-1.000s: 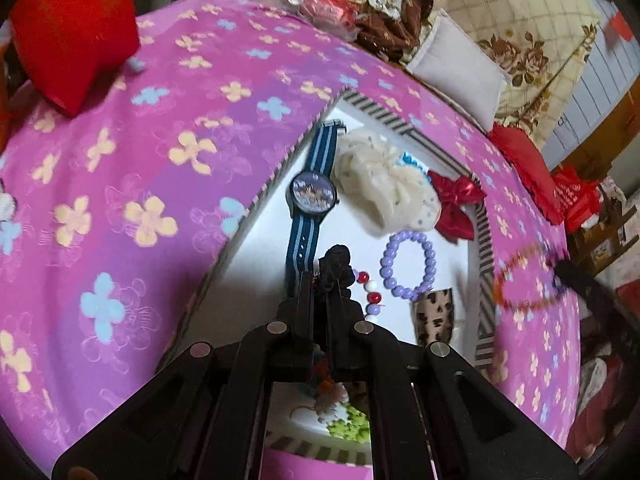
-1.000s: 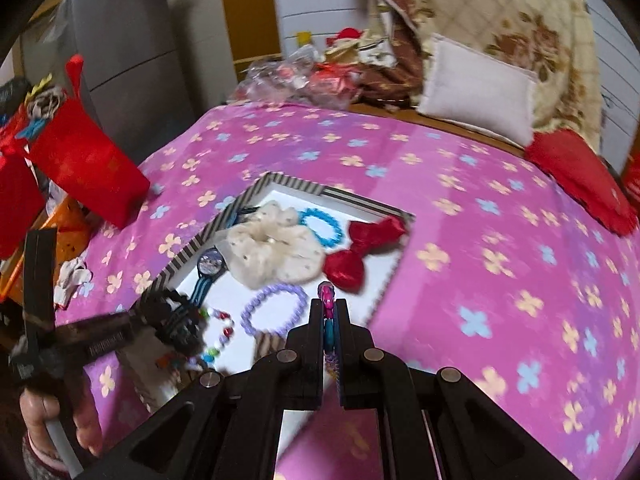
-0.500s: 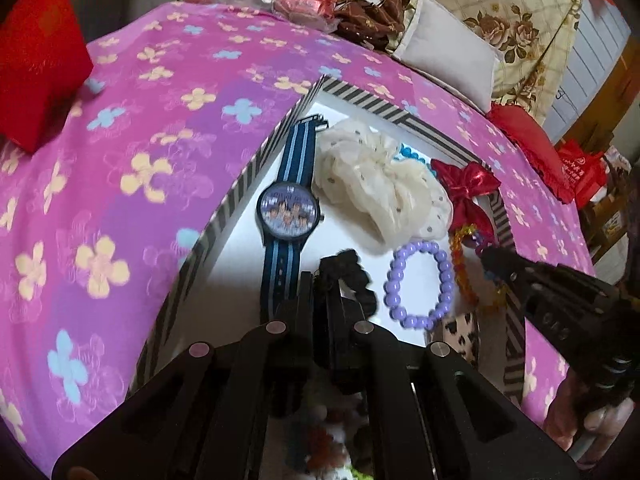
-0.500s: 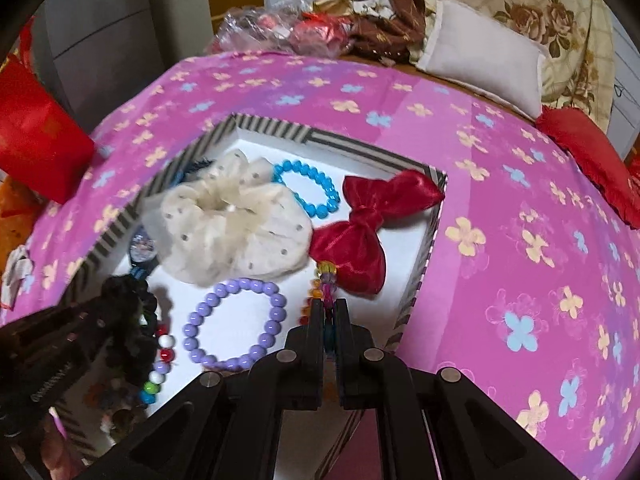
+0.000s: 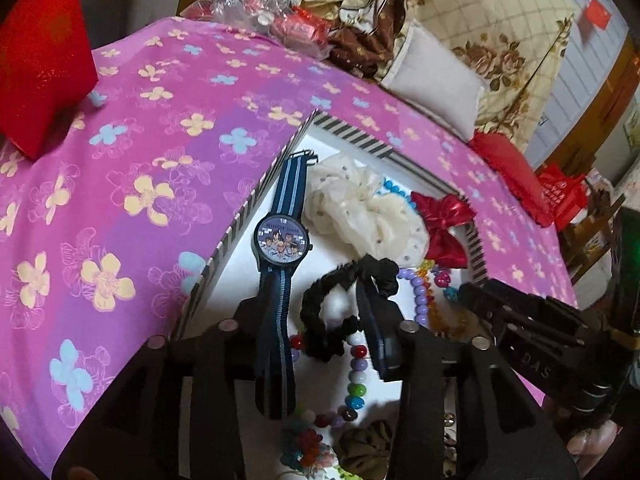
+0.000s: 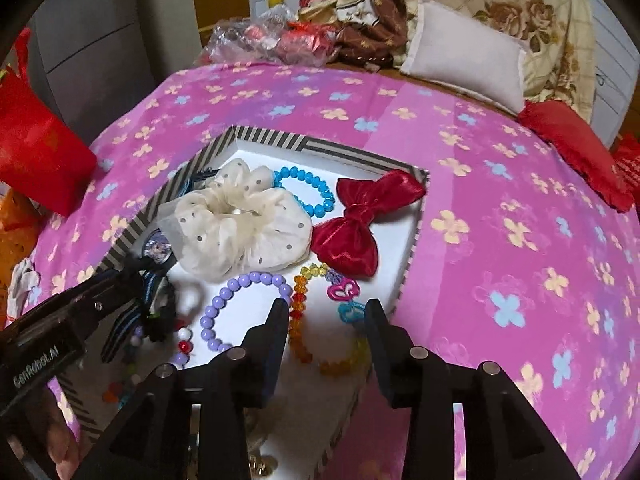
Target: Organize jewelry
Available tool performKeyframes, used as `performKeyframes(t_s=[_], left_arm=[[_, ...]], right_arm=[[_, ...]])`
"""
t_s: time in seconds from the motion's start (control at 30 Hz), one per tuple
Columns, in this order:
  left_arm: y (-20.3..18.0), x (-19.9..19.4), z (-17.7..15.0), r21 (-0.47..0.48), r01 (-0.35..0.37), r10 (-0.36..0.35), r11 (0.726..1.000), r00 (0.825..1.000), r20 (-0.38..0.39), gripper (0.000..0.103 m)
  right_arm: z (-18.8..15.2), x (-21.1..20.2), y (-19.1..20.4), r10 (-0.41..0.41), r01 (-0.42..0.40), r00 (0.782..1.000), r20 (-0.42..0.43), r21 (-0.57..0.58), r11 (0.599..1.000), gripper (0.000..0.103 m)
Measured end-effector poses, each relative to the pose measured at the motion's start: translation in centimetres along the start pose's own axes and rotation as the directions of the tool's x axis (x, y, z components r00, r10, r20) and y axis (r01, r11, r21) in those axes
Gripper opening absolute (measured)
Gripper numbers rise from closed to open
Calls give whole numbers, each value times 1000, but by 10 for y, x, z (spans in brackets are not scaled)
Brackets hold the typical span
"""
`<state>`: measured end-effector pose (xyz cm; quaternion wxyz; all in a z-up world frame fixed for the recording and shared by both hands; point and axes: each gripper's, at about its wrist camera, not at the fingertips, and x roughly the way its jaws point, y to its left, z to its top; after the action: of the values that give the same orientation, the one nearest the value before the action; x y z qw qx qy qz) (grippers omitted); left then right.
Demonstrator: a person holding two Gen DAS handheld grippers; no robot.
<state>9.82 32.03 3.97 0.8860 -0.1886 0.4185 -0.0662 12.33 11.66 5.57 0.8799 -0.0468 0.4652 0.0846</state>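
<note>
A striped-rim white tray (image 6: 276,138) on the pink bed holds jewelry. My left gripper (image 5: 320,312) is open over a black scrunchie (image 5: 344,280) lying between its fingers, beside a blue-strap watch (image 5: 282,240). My right gripper (image 6: 326,312) is open over an orange bead bracelet with pink and blue charms (image 6: 316,320), which lies on the tray floor. A purple bead bracelet (image 6: 244,308), a cream scrunchie (image 6: 240,220), a blue bead bracelet (image 6: 308,192) and a red bow (image 6: 360,220) also lie in the tray.
A multicolour bead string (image 5: 354,376) lies at the tray's near end. A red bag (image 5: 40,52) stands at the left, a white pillow (image 6: 464,56) and red cushion (image 6: 576,152) at the back right. Pink floral bedspread (image 6: 500,240) surrounds the tray.
Both grippers have opened. The left let go of the black scrunchie and the right let go of the orange bracelet, which now lie on the tray floor.
</note>
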Motion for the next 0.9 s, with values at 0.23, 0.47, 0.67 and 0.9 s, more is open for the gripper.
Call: performKeyframes(t_s=[0.23,0.47,0.67,0.9], left_arm=[[3,-9,-3,4,-25,25,1000,1000,18,43],[-4,-16,-13,83,-160,153,984,984,90,43],[-24,-35,-34,146,-344,297,928,916,271,67],[-36,-80,-64,47,-308,276,950,904,325,79]], right_arm=[[-24,-22,-3,-20,20,1000,-1,31,999,38],[-58,-40,-3,-48,48,999,-2,48,998,39],[-84,-53,-10,-41,43,999,-19,106,993,39],[-110,-83,-21,-64,65,998,-11,133,989,39]])
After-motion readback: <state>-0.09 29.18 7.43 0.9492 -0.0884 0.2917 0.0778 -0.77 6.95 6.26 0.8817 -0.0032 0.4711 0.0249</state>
